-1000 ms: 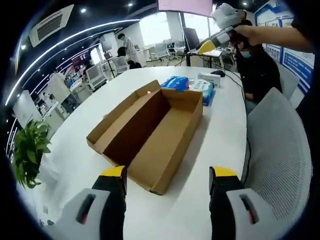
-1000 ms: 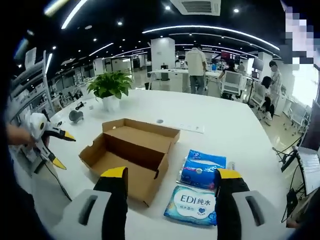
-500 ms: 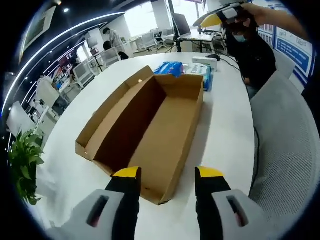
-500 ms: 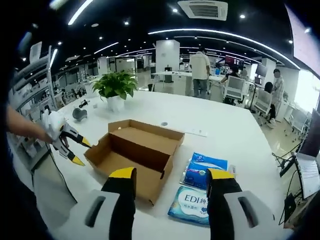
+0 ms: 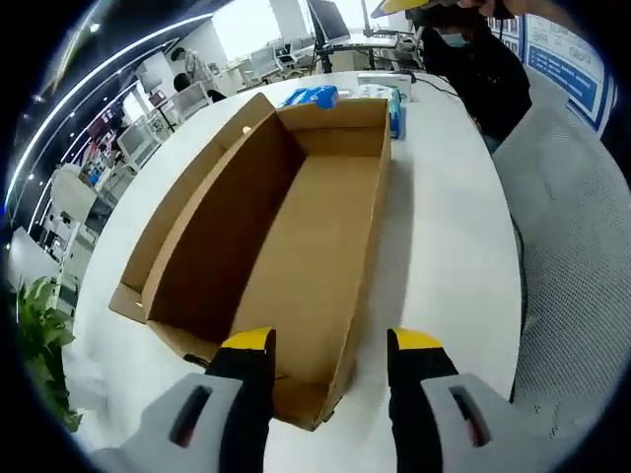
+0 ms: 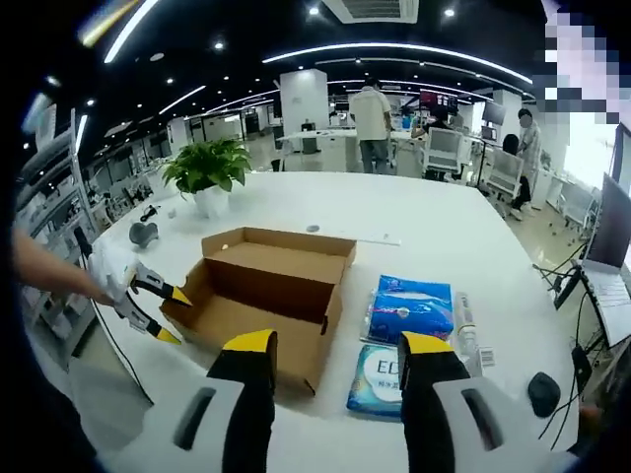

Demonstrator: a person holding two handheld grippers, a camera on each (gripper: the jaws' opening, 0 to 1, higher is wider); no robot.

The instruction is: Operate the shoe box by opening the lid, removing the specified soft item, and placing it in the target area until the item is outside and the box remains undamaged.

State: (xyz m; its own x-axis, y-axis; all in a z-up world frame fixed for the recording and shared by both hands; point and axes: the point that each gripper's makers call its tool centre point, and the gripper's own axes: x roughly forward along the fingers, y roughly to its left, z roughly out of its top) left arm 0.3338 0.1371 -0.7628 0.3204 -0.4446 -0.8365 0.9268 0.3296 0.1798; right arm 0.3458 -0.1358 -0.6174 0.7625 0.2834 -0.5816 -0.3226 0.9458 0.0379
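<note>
You're holding your left gripper, jaws apart, at the near corner of the open shoe box sitting on the white surface. Your right gripper, jaws apart too, is hovering above the blue tissue packs lying just beside the box.

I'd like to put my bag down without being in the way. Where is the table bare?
The white table is bare beyond the open cardboard box, between the potted plant and the far edge. It is crowded beside the box, where the tissue packs lie.

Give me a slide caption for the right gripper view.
Open cardboard shoe box on white table, tissue packs beside it, left gripper at its end.
</note>
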